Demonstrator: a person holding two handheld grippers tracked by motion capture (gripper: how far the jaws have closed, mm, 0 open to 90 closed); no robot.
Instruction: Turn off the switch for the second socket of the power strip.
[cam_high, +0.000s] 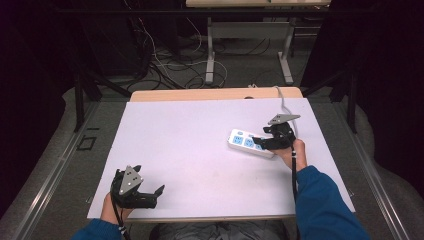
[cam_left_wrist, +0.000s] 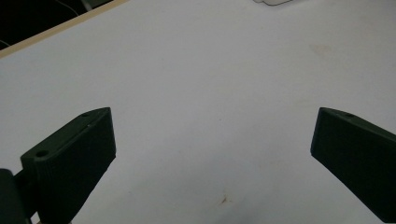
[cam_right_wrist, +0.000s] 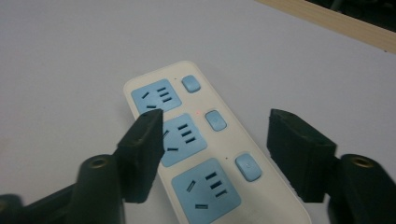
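Power strip (cam_right_wrist: 205, 154) lies flat on white table (cam_high: 200, 150), right side, nothing plugged in. Right gripper (cam_right_wrist: 215, 140) hovers over it, jaws spread, straddling middle switch (cam_right_wrist: 215, 120) — no grip yet. Left gripper (cam_left_wrist: 212, 154) wide open, empty, parked near front edge. Looks like early stage — press or grab not yet done.

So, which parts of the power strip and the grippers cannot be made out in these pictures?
- Power strip: its near end is cut off by the bottom edge of the right gripper view.
- Middle socket there: partly hidden behind one of the fingers.
- High view: the right gripper covers part of the strip; its buttons are too small to tell.
- Left gripper: its fingers are cut off by the frame edges in its own view.
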